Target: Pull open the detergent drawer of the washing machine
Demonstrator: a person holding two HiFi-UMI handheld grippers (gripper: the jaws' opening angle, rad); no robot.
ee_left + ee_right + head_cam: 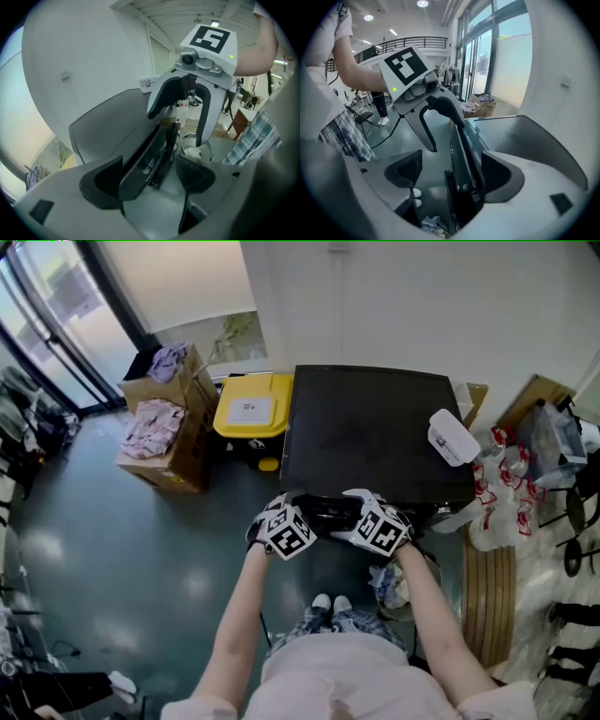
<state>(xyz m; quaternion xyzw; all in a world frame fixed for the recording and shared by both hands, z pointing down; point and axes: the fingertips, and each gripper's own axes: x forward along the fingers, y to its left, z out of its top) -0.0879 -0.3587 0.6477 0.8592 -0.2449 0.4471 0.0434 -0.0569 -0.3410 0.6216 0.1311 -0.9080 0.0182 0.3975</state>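
Black gloss covered the washer's (375,427) front panel (328,510), at the top front edge just before the person; the drawer could not be told apart from that panel. The left gripper (149,177) straddled the panel's edge, jaws wide, no pad pressing on it. The right gripper (452,171) faced it from the other side, jaws also wide around the same edge, gripping nothing. A white box (453,437) lay on the washer's top near its right side. The washer stood against a white wall (422,306). A yellow bin (251,409) sat just left of it, with cardboard boxes (183,451) of clothes beyond.
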